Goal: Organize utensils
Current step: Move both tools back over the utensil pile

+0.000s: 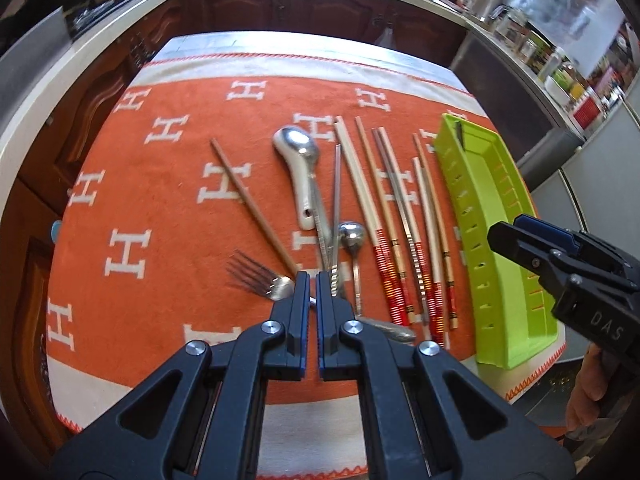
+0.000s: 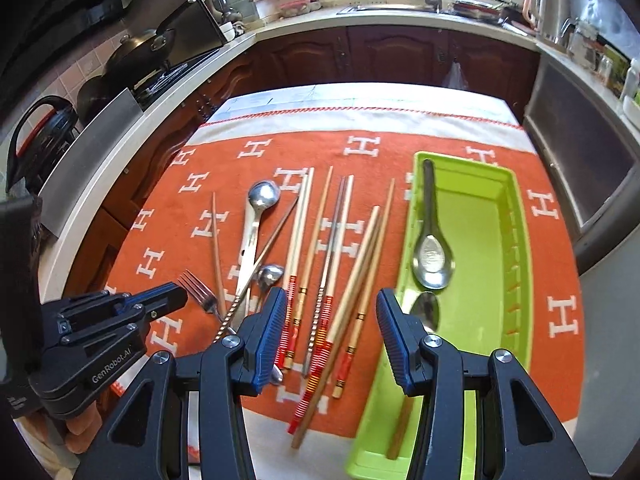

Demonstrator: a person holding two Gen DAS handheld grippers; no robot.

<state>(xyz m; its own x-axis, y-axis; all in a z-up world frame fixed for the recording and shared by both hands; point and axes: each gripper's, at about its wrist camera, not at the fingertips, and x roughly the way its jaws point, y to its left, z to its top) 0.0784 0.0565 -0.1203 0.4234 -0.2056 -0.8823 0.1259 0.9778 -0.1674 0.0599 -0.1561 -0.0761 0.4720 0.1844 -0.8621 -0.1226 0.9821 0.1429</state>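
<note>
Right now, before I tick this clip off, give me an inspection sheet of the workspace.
Surface: orange cloth with white H pattern, spread over a table.
Job's things: green tray at the right, holding a black-handled spoon, a second spoon and one chopstick. On the cloth: a row of chopsticks, a white-handled spoon, a small metal spoon, a fork, a lone brown chopstick.
Clutter: nothing seen on the cloth.
Grippers: left gripper nearly shut, nothing held, over the fork's neck; right gripper open, empty, above the chopsticks' painted ends.
Cables: nothing seen.
Surroundings: kitchen counter with sink, pans at the left, dark wood cabinets.
</note>
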